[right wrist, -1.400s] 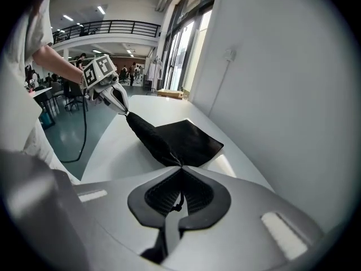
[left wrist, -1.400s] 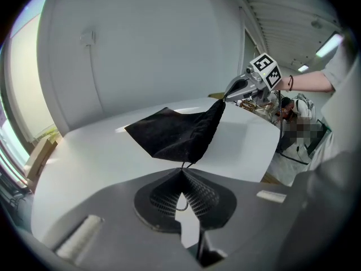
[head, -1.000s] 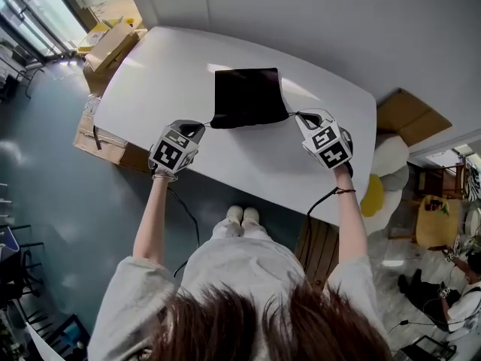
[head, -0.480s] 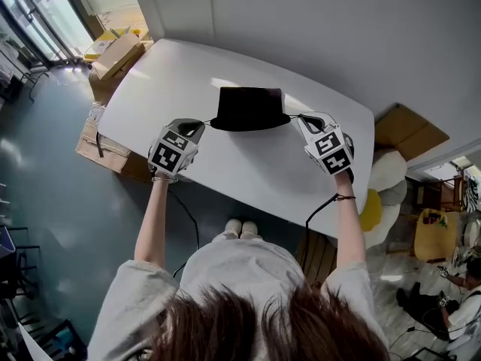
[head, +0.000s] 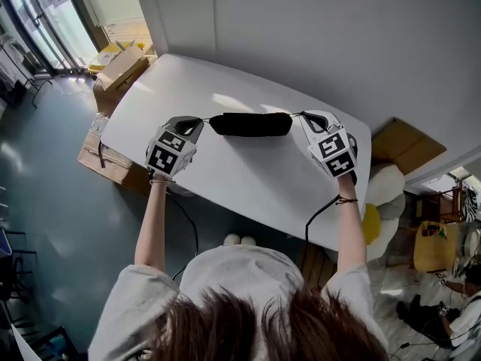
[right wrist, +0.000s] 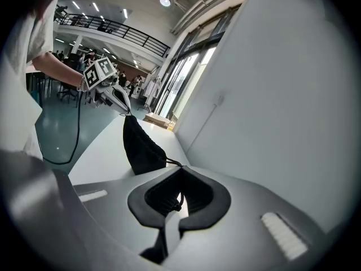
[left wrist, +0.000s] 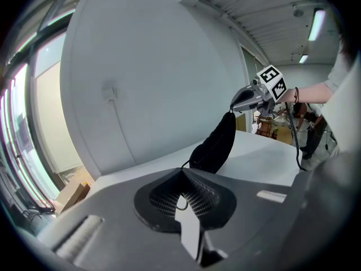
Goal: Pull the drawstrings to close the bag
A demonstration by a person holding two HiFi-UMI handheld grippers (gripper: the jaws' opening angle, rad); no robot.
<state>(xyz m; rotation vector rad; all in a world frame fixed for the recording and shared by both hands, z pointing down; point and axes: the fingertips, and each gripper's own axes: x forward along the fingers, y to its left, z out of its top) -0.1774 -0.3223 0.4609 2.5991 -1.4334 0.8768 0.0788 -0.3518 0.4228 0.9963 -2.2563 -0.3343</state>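
Observation:
A black drawstring bag (head: 250,124) hangs stretched between my two grippers above the white table (head: 248,179); from the head view it reads as a narrow horizontal band. My left gripper (head: 198,121) is shut on the left drawstring (left wrist: 180,203). My right gripper (head: 304,116) is shut on the right drawstring (right wrist: 171,163). In the left gripper view the bag (left wrist: 214,145) droops below the right gripper (left wrist: 243,100), its bottom near the tabletop. In the right gripper view the bag (right wrist: 141,145) hangs under the left gripper (right wrist: 119,101). Both cords run taut.
A grey wall (head: 301,43) rises just behind the table. Cardboard boxes (head: 120,62) stand on the floor at the far left, another box (head: 105,156) under the table's left edge. Flat cardboard (head: 398,138) and a yellow and white object (head: 383,190) lie at the right.
The bag lay flat on the table a second ago; it now hangs raised between the grippers, seen edge-on. Both grippers have moved up and away from me, still holding the cords.

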